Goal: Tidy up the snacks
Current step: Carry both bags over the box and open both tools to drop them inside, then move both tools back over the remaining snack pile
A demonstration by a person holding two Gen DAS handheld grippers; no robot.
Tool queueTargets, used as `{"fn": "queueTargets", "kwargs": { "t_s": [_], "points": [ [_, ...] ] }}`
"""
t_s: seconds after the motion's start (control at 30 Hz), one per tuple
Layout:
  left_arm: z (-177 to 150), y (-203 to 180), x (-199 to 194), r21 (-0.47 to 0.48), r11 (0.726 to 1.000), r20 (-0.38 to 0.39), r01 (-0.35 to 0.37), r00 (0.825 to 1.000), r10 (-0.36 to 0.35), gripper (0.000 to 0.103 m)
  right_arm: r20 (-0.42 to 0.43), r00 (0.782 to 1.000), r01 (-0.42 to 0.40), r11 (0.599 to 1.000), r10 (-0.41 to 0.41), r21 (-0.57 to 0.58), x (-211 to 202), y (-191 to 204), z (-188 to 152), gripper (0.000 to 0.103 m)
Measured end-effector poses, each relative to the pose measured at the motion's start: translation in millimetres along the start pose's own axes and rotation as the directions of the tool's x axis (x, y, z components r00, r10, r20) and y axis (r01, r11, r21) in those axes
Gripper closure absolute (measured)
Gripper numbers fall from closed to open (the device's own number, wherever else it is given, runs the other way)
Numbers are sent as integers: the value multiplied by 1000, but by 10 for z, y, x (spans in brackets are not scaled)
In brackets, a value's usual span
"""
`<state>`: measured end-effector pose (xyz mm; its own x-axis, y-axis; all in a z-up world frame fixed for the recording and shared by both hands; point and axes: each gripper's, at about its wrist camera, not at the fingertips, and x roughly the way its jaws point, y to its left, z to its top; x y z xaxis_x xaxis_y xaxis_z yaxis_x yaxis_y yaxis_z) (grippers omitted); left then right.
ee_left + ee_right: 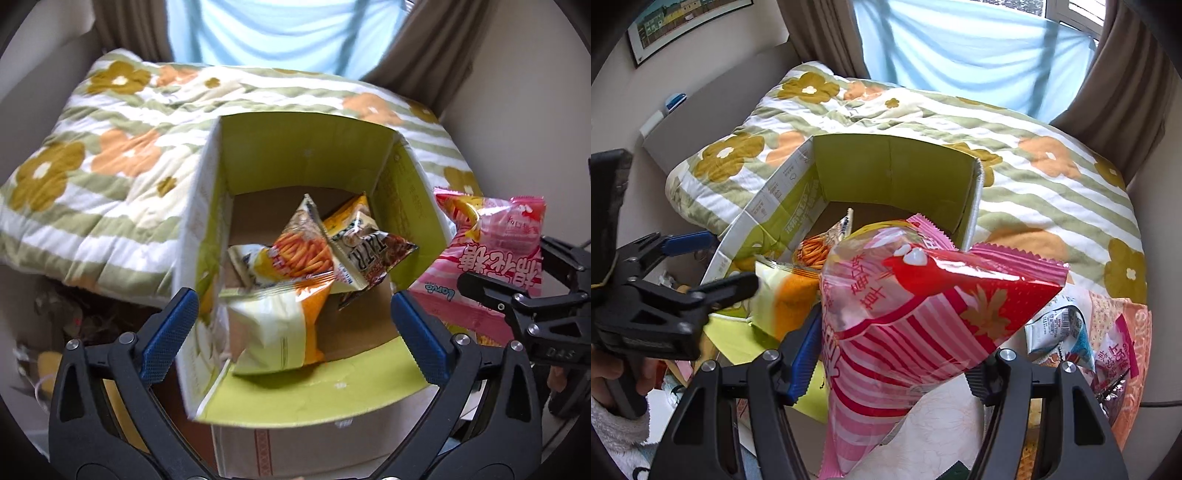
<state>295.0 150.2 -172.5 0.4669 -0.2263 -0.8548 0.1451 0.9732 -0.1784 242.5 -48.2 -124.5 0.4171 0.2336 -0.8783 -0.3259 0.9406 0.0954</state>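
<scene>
A cardboard box (306, 147) with a green lining stands open in front of the bed. Inside lie a bag of orange stick snacks (303, 254), a dark bag (373, 258) and a cream-and-orange bag (273, 325). My left gripper (291, 299) hangs open over the box; the cream-and-orange bag lies below the jaws, untouched by the blue pads (170, 332). My right gripper (894, 354) is shut on a pink striped snack bag (923, 302), held just right of the box (894, 166). The left wrist view shows that pink bag (495, 254) beside the box's right wall.
A quilt (110, 147) with orange and olive flowers covers the bed behind the box. More snack bags (1060, 328) lie on the surface at the right. Curtains (960, 44) hang behind. A hand (613, 373) holds the left gripper (713, 262).
</scene>
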Motion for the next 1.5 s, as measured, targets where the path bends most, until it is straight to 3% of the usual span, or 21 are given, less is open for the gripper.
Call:
{"fn": "queueTargets", "kwargs": {
  "t_s": [0.17, 0.33, 0.43, 0.5, 0.7, 1.17, 1.5],
  "points": [
    [-48, 60, -40, -23, 997, -7, -77, 997, 76, 0, -15, 999, -34, 999, 34, -7, 88, 44, -17, 39],
    [-73, 35, -89, -6, 994, 4, -108, 994, 108, 0, -42, 997, -67, 998, 66, -17, 219, 99, -29, 38],
    [-79, 31, -96, 1, 990, 5, -138, 990, 138, 0, -34, 997, -72, 997, 71, -35, 243, 166, -14, 28],
    [-97, 28, -112, 6, 987, 9, -162, 987, 162, 0, -8, 997, -74, 997, 73, -34, 226, 182, -20, 14],
    [-169, 39, -166, 4, 984, 10, -175, 984, 175, 0, 36, 997, -69, 997, 70, -25, 143, 189, -85, 13],
    [-273, -41, -388, 47, 991, 43, -123, 992, 121, 0, 102, 994, -46, 995, 37, 89, -181, 125, -304, 13],
    [-230, -567, -527, 178, 984, 100, 3, 995, -21, 0, 151, 984, 68, 977, -100, 204, -700, -196, -695, 13]
  ]
}}
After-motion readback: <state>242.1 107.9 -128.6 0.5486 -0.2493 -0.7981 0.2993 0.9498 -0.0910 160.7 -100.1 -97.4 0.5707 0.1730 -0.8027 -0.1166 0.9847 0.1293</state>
